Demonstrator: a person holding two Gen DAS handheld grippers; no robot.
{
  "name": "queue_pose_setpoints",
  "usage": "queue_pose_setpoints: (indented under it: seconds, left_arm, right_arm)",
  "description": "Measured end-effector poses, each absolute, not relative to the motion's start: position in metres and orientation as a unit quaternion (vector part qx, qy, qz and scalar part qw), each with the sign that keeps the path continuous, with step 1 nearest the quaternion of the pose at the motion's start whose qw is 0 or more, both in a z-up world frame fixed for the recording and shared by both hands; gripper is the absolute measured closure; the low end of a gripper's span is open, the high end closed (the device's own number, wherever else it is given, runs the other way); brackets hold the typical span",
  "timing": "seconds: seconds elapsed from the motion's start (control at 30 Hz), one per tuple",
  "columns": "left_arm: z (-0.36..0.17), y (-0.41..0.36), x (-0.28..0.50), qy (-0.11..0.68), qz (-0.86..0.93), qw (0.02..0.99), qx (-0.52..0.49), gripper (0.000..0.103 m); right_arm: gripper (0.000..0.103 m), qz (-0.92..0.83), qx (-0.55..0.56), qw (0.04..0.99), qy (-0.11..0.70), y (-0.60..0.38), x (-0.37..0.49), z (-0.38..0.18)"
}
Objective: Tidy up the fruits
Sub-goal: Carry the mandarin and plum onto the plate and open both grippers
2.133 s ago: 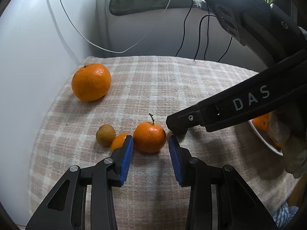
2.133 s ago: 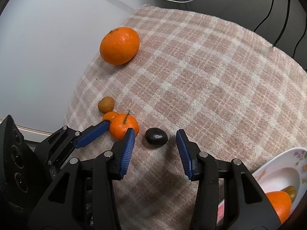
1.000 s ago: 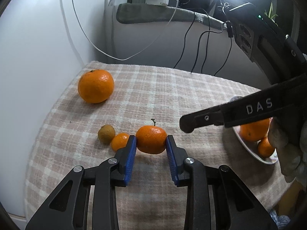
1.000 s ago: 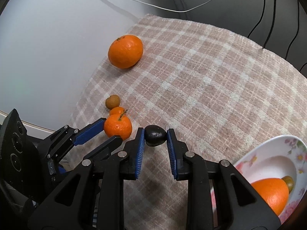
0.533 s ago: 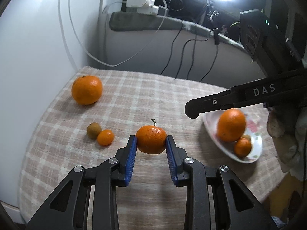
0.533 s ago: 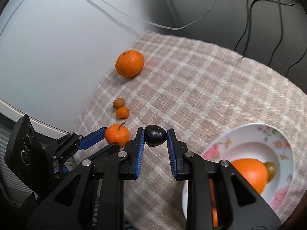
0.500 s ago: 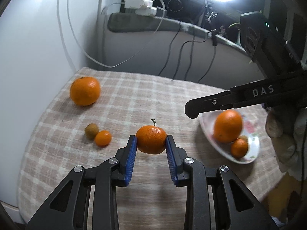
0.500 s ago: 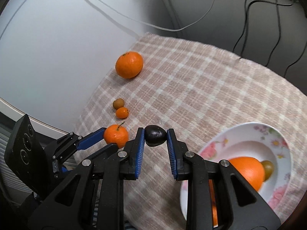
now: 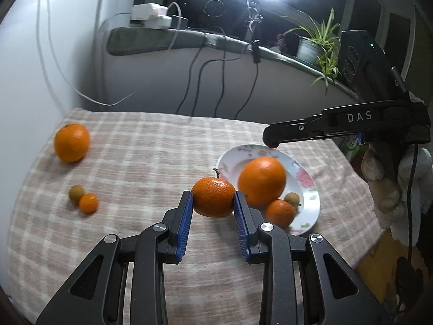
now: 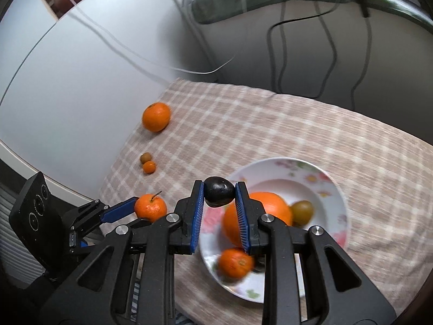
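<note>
A mandarin (image 9: 213, 201) sits pinched in the left tongs (image 9: 213, 203), a dark fruit (image 10: 218, 191) in the right tongs (image 10: 219, 193), both carried above the cloth toward the plate (image 10: 335, 189) just ahead. Next, I judge: lower and release there.

three fruits (image 9: 262, 181) in plate (image 9: 308, 187), right

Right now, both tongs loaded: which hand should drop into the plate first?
Right, probably. The right tongs hold the dark fruit at the plate rim, about over the bowl. The left tongs grip the stemmed mandarin and appear short of the plate's near edge.
</note>
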State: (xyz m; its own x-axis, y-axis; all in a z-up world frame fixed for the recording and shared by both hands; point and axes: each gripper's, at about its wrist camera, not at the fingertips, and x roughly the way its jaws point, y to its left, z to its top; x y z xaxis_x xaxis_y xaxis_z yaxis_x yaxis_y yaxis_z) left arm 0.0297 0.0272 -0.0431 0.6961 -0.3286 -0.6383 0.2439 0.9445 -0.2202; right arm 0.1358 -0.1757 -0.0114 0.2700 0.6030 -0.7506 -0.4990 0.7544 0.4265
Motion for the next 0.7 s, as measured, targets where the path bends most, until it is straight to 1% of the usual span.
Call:
queue_pose_setpoints:
  seconds: [0.37,0.7]
  left_arm:
    - [-0.040,-0.007,0.035,0.359,-0.183,0.914,-0.046,0.074]
    - [-0.039,-0.043,0.037,0.360,-0.215,0.907,-0.033,0.074]
  right_arm:
    - [0.079,0.304,0.073,0.811,0.495,-0.231,0.139,-0.024]
    - [0.079,0.280,0.079,0.812,0.506,-0.255,0.142,-0.045]
